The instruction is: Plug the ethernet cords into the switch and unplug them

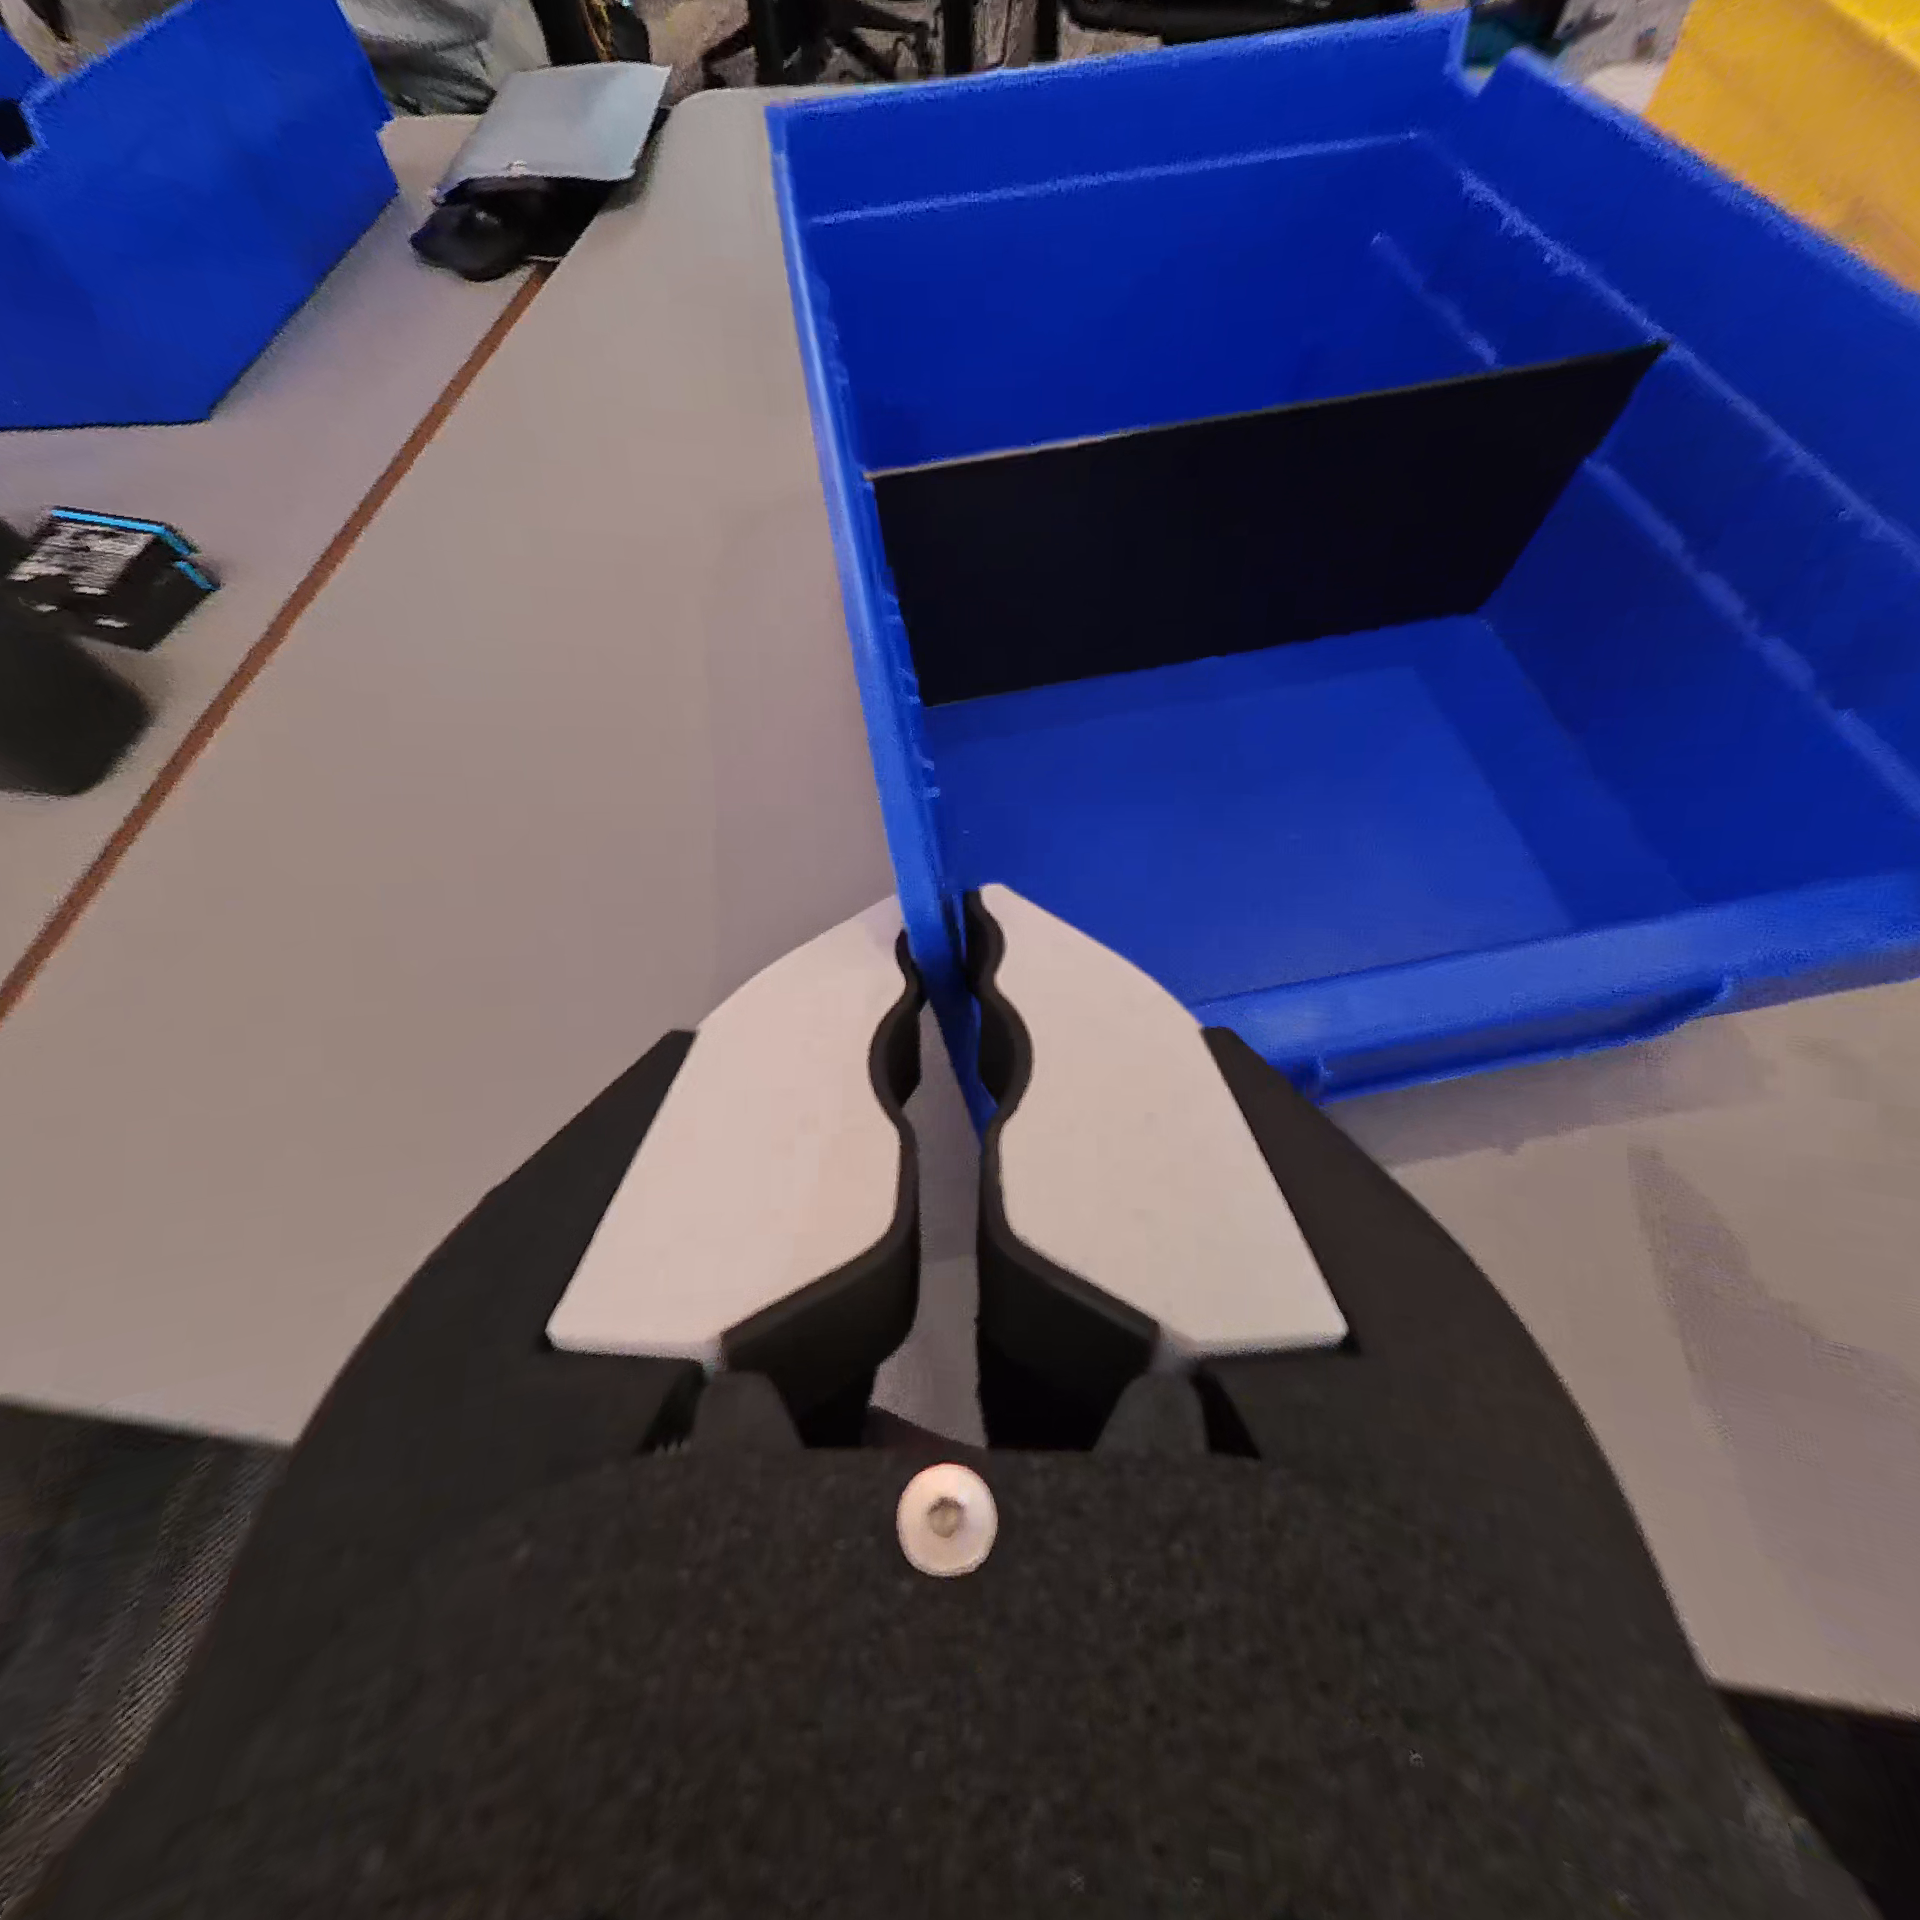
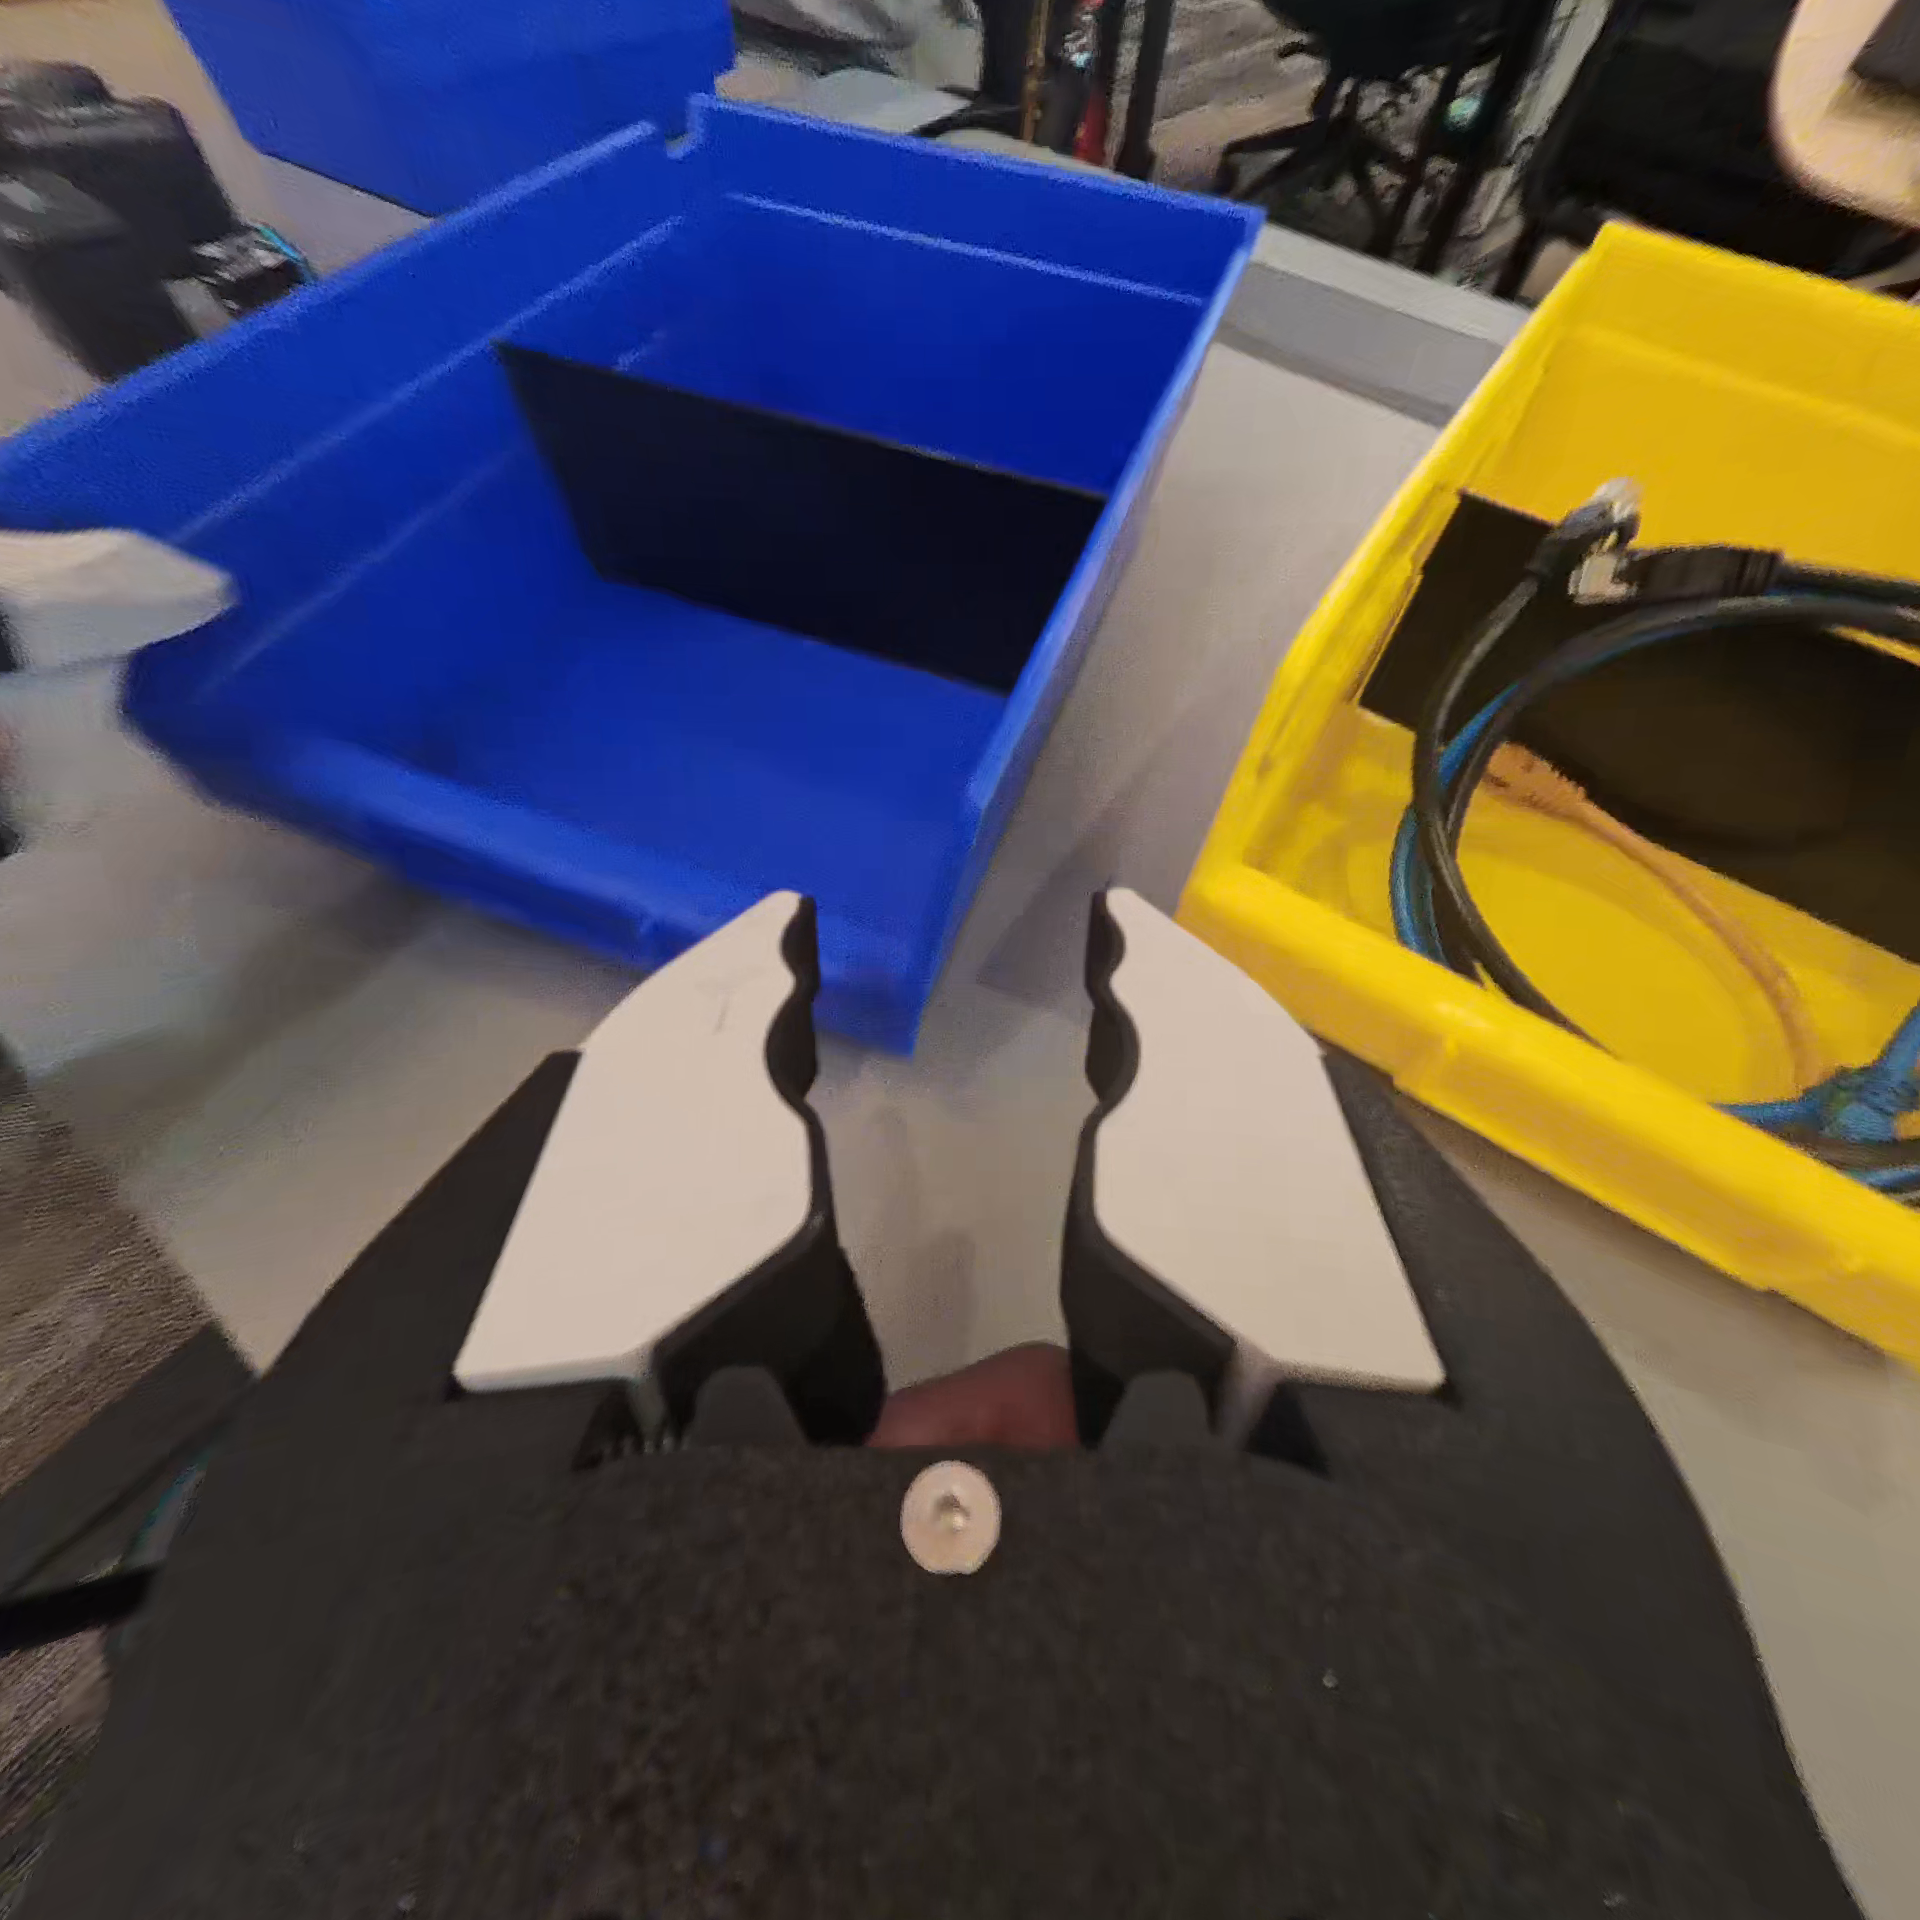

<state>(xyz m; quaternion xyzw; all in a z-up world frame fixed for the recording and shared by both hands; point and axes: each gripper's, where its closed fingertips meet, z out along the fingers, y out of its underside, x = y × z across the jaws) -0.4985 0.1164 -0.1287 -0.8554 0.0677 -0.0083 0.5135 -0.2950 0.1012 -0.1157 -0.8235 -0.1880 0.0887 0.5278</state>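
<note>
The left gripper [image 1: 938, 940] has its jaws pinching the near corner wall of the blue plastic bin [image 1: 1351, 790], which sits on the grey table [image 1: 520, 831] with a black divider panel [image 1: 1195, 551] across it. The right gripper [image 2: 951, 935] hovers with jaws spread between that bin and the yellow plastic bin [image 2: 1351, 997] just beside it. Black, blue and orange ethernet cords [image 2: 1455, 790] lie coiled in the yellow bin; no switch is in view.

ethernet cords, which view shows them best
The right wrist view: the ethernet cords, black, blue and orange, lie coiled in the yellow bin, with a plug end showing near its divider. The left wrist view shows only a corner of that bin, no cords.
</note>
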